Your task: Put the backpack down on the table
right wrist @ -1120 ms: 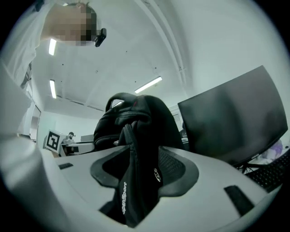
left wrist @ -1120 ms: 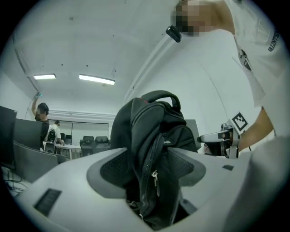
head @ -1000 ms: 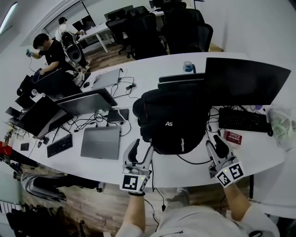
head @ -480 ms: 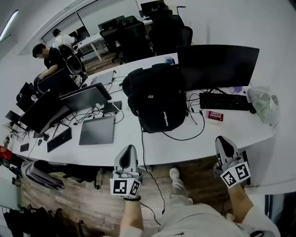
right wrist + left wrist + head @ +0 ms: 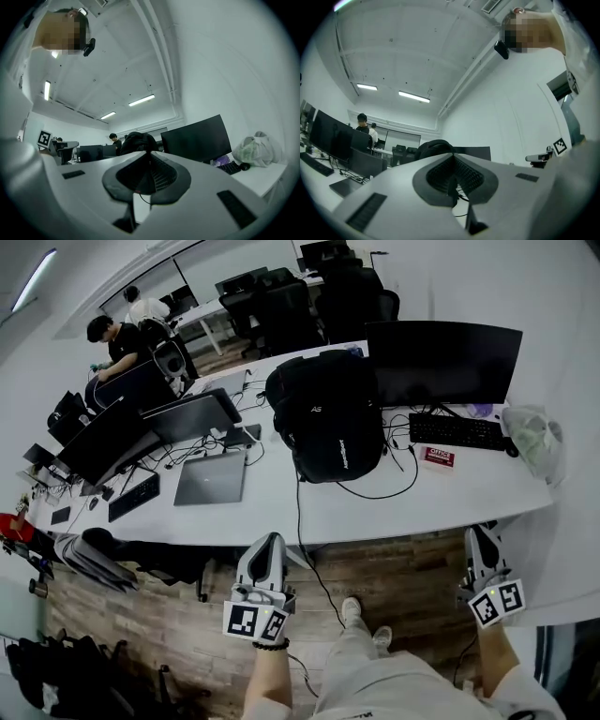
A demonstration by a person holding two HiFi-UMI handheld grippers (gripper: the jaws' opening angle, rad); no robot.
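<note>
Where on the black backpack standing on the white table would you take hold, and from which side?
Probably grip the backpack by both flanks at once, coming from the near edge of the table. It stands upright with its front panel toward the person. The monitor crowds its far right, and no top handle can be made out.

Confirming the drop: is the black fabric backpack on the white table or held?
On the table: backpack lies free, left tongs and right tongs shut, away.
</note>
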